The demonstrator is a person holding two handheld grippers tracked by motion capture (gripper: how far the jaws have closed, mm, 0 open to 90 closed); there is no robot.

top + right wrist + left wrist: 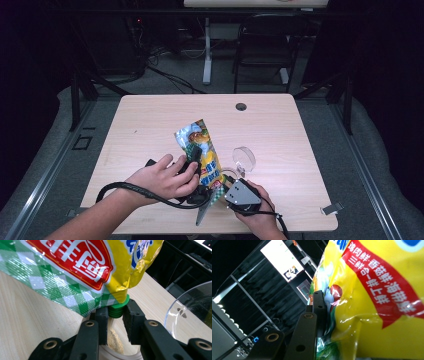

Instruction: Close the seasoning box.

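Work in hand: opening a seasoning pouch [202,152] by its green screw cap [118,308].
Left hand-held gripper [195,159]: it pinches the body of the pouch; in the left gripper view one jaw presses flat on the yellow foil.
Right hand-held gripper [115,318]: its jaws are pressed on the two sides of the cap.
Place: the pouch is held above the worktop [150,120], near the middle of the near edge.
Done: both grips look set.
Left to do: the cap is still on the spout; I judge that unscrewing and pouring remain.
Axis: the long axis runs from the near edge toward the far edge, tilted up.
Direction: the cap end points down toward the person.
Nearby: a clear bowl [244,158] lies just beside, toward the right edge.
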